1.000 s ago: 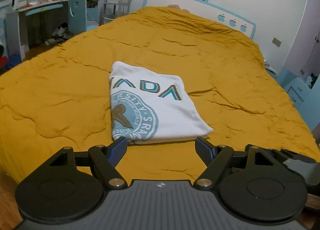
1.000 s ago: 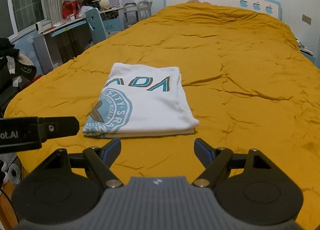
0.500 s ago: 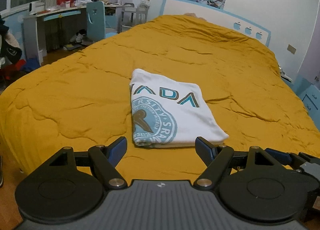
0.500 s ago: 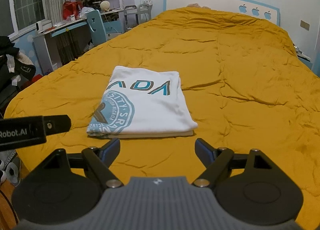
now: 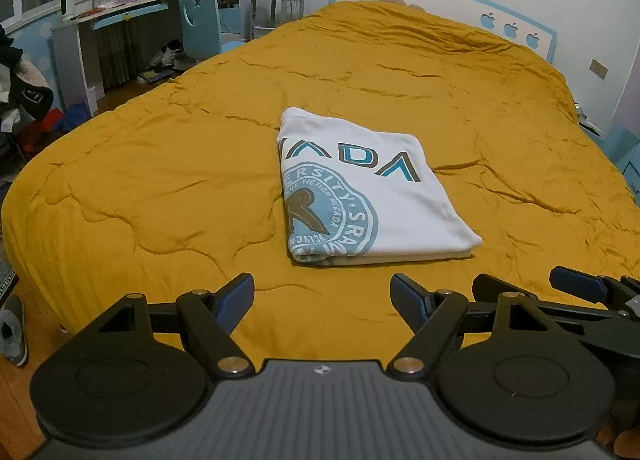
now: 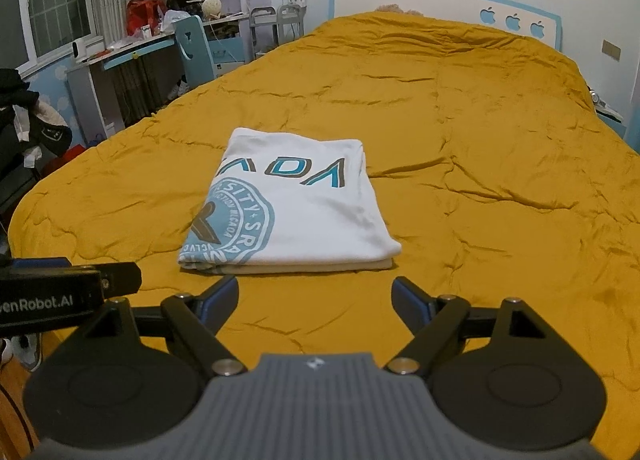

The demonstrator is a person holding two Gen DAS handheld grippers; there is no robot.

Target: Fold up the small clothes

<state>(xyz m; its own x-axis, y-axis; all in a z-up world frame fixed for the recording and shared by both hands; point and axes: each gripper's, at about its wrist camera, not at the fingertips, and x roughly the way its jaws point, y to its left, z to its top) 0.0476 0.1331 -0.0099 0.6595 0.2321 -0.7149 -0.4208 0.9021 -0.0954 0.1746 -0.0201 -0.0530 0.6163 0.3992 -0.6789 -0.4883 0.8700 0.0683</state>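
Observation:
A white T-shirt (image 5: 368, 196) with a teal round print lies folded into a flat rectangle on the mustard bedspread (image 5: 160, 188). The same shirt (image 6: 296, 208) shows in the right wrist view, just beyond the fingertips. My left gripper (image 5: 322, 294) hovers open above the quilt, short of the shirt's near edge, with nothing between its fingers. My right gripper (image 6: 316, 292) is open too, facing the shirt's near edge and holding nothing. Part of the right gripper (image 5: 580, 288) shows at the right of the left wrist view; the left gripper's body (image 6: 60, 292) shows at the left of the right wrist view.
A desk (image 5: 100, 20) with clutter and a blue chair (image 5: 200, 20) stand left of the bed. A blue headboard (image 6: 440, 4) runs along the far wall. Clothes hang in a heap (image 5: 20, 84) at far left, and shoes lie on the wooden floor (image 5: 12, 328). A blue bedside cabinet (image 5: 628, 156) stands at right.
Both grippers have drawn back and risen a little from the folded shirt. The left wrist view has swung so the shirt sits further right. The shirt itself has not moved.

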